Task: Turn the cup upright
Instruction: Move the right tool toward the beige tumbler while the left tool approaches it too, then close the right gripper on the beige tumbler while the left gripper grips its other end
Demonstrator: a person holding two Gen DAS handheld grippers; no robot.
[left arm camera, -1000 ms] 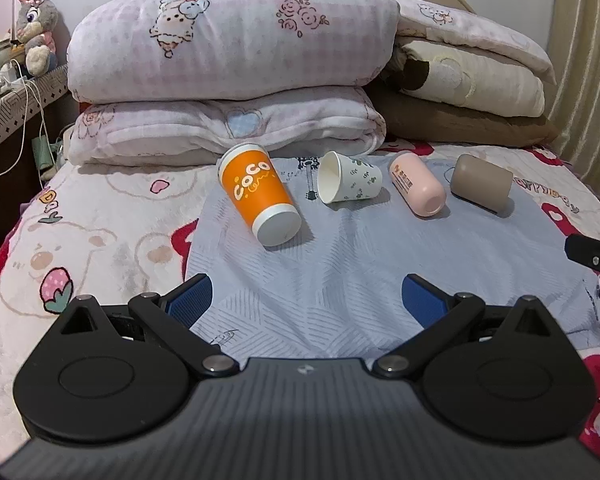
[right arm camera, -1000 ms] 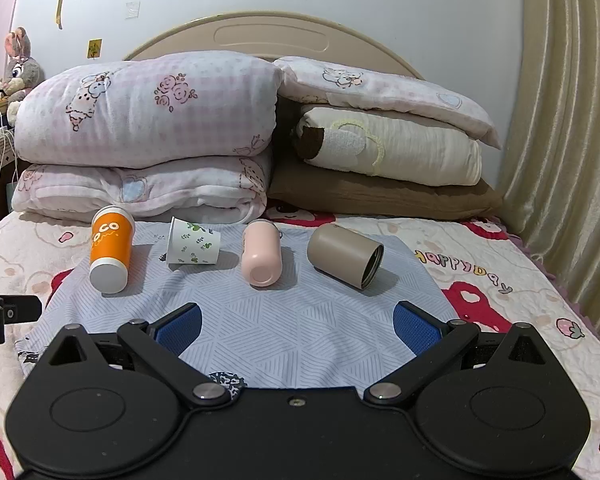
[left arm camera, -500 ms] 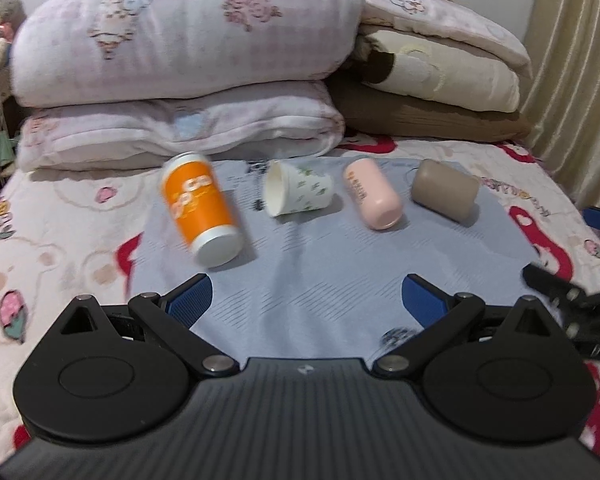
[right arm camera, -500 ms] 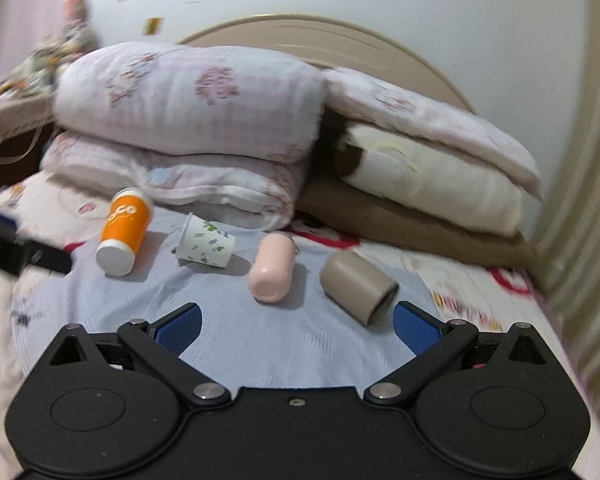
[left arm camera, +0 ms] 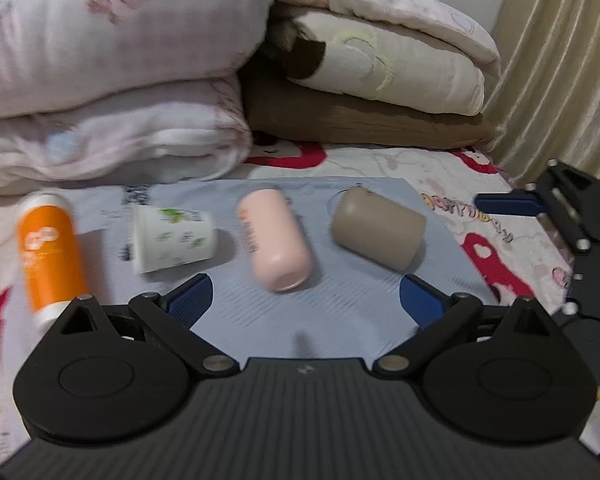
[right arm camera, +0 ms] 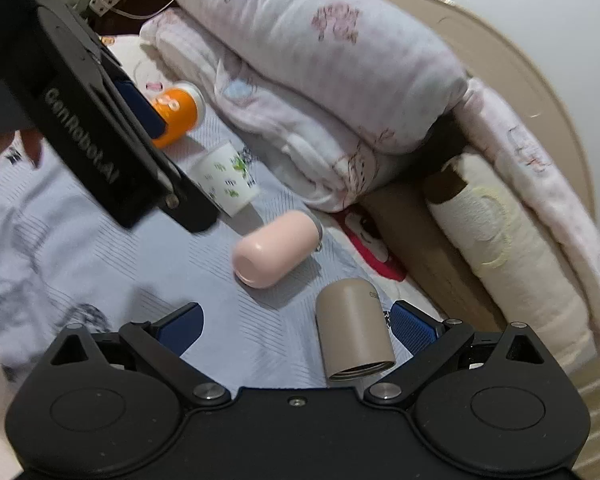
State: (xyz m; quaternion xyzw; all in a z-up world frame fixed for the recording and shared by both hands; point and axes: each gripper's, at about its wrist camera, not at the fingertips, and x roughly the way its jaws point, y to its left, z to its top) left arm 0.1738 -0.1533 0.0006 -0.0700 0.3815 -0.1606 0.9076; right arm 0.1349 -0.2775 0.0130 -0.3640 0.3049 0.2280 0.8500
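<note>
On blue cloth (left arm camera: 340,320): tan cup (right arm camera: 354,332) lying between spread right gripper (right arm camera: 296,322) fingers (ungripped), left gripper (left arm camera: 306,294) wide open, empty

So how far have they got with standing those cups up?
Nothing is upright yet. The orange cup, leaf-print paper cup, pink cup and taupe cup all lie on their sides on the blue cloth. In hand: the right hand-held gripper, open, has the taupe cup between its fingers, not yet gripped. All the flipping remains.
</note>
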